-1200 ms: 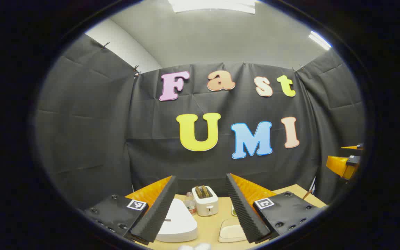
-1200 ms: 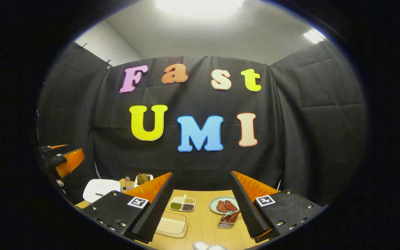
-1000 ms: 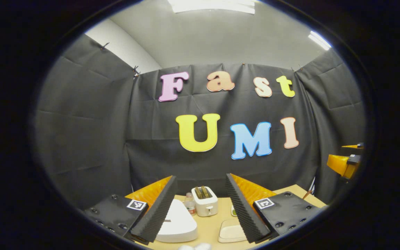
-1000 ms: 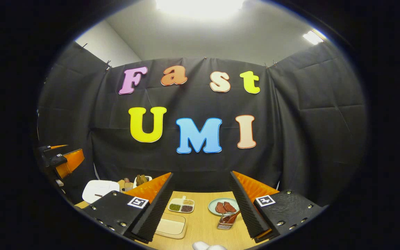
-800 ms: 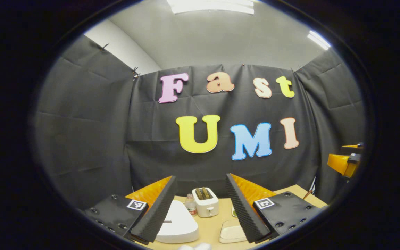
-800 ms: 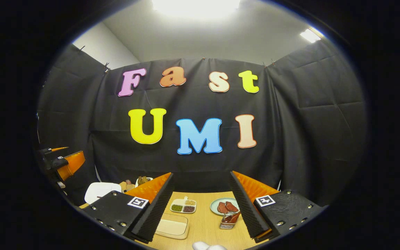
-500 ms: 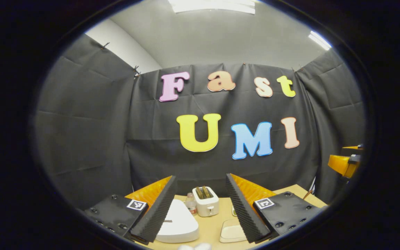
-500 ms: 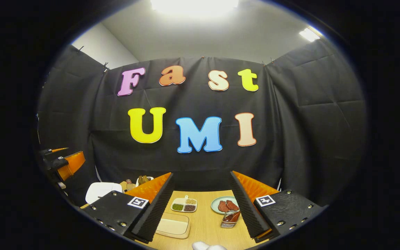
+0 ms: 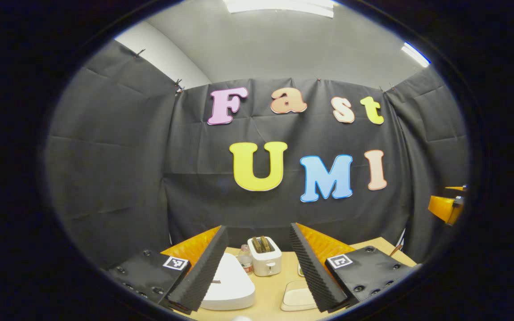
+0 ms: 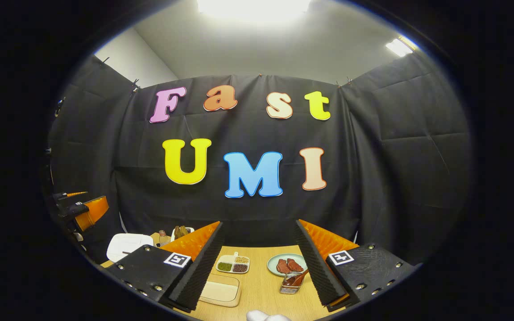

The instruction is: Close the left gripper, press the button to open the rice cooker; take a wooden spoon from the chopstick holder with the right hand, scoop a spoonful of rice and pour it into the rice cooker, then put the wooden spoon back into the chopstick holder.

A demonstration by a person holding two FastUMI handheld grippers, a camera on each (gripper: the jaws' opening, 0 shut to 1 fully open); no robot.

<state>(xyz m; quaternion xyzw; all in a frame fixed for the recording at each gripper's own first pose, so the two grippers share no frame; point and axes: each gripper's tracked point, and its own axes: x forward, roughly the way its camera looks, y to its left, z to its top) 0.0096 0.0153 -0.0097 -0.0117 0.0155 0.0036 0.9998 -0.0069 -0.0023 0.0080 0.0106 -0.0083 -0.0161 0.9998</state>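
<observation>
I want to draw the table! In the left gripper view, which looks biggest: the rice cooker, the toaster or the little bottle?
1. Rice cooker, though it sits nearest the camera.
2. Toaster.
3. Bottle.

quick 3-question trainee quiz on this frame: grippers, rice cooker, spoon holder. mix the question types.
1. True or false: the left gripper is shut on the rice cooker's button.
2. In the right gripper view, what lies just behind the chopstick holder? A) a toaster B) a plate of red food C) a bottle
3. Fill in: the rice cooker lid is ____.

Key
1. False: its fingers stand apart above the table, touching nothing.
2. B: the plate. The right gripper is open too.
3. closed.
</observation>
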